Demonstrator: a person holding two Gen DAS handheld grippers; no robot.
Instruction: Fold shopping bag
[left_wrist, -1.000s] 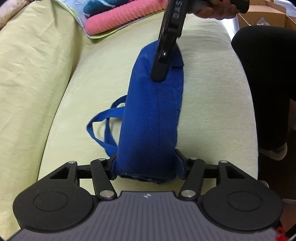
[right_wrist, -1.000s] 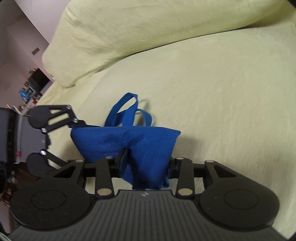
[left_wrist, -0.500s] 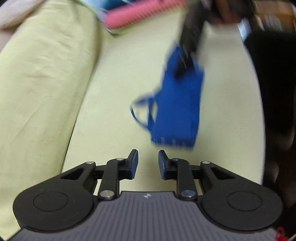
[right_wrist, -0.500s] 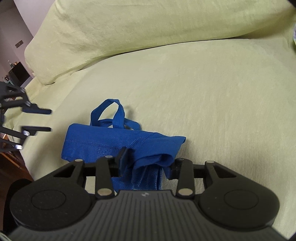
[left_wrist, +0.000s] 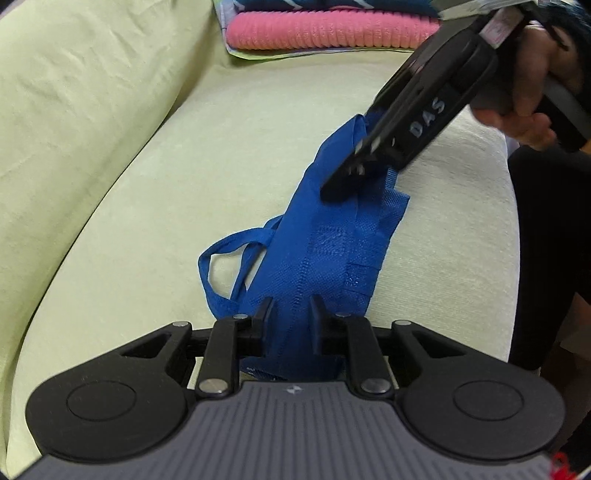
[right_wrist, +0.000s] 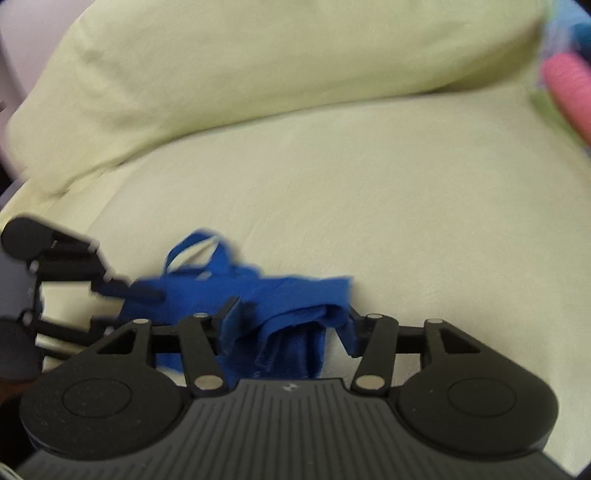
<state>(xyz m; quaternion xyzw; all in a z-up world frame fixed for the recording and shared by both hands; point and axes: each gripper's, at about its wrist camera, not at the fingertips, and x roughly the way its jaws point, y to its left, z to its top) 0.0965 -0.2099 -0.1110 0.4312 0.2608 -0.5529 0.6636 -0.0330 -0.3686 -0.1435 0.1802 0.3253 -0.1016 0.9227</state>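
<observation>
Both wrist views close, low over sofa seat (left_wrist: 184, 192), facing opposite ends; share blue bag (left_wrist: 332, 240).

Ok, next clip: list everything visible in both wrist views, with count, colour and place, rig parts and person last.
shopping bag: one, blue, partly folded into a long bundle on the seat cushion, held at both ends
bag handles: two loops, blue, sticking out of the bundle toward the back cushion
seat cushion: one, pale yellow-green, under the bag
back cushion: one, pale yellow-green, behind the seat
folded towels: a stack, pink below and dark blue on top, at the far end of the seat; exact count unclear
left gripper: one, black, shut on the near end of the bag
right gripper: one, black, bag cloth between its fingers
hand: one, holding the right gripper's handle
</observation>
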